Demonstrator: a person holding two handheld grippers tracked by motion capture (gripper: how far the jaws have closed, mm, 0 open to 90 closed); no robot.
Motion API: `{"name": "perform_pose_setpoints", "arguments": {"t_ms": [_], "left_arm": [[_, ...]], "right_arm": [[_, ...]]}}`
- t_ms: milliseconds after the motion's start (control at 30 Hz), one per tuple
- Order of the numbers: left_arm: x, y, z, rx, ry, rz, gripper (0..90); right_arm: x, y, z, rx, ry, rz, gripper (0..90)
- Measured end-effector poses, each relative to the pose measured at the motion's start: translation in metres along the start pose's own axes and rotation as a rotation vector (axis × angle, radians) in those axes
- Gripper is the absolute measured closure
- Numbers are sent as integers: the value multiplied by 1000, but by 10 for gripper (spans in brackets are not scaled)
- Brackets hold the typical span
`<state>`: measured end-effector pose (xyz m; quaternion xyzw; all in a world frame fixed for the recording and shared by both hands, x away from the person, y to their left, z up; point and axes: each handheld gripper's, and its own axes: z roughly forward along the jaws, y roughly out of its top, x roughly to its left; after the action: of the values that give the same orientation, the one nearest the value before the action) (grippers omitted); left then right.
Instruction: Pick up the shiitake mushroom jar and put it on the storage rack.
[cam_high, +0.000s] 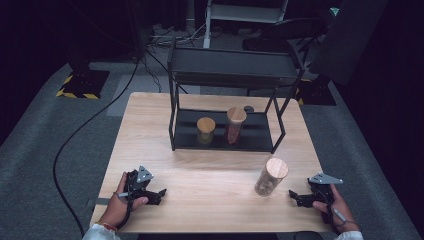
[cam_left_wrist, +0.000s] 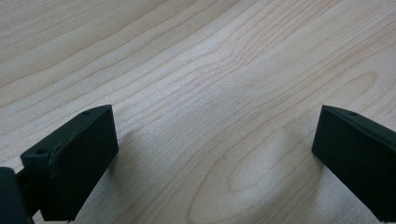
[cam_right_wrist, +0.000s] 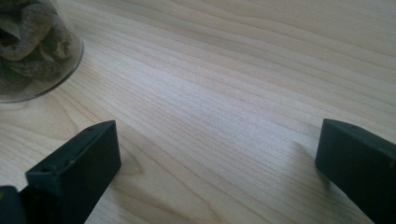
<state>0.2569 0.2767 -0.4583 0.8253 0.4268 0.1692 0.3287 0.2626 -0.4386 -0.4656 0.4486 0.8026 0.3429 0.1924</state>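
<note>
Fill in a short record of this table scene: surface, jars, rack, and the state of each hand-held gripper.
surface: wooden table
nearest jar: glass jar with wooden lid, standing on the table, untouched
rack: black shelf rack, two jars on its lower shelf
left hand-held gripper: open, holding nothing
right hand-held gripper: open, beside the nearest jar

Dark lab or studio, floor cables (cam_high: 75, 135), hazard-striped stand base (cam_high: 82, 83)

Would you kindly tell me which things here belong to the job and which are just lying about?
Job:
jar on the table, nearest the right gripper
left gripper, jaws wide apart
black shelf rack

Lying about:
two jars on the rack
small dark thing behind them
floor cables
</note>
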Motion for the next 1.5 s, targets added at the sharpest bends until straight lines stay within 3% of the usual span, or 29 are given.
{"name": "perform_pose_setpoints", "arguments": {"t_ms": [533,933,1300,1500], "left_arm": [[0,0,0,-1,0,-1,0],[0,0,0,-1,0,-1,0],[0,0,0,-1,0,-1,0],[0,0,0,-1,0,-1,0]], "right_arm": [[-2,-3,-3,-9,6,9,21],[8,8,-25,-38,14,-40,22],[23,26,-37,-60,97,-114,22],[24,32,-43,-73,153,-114,21]]}}
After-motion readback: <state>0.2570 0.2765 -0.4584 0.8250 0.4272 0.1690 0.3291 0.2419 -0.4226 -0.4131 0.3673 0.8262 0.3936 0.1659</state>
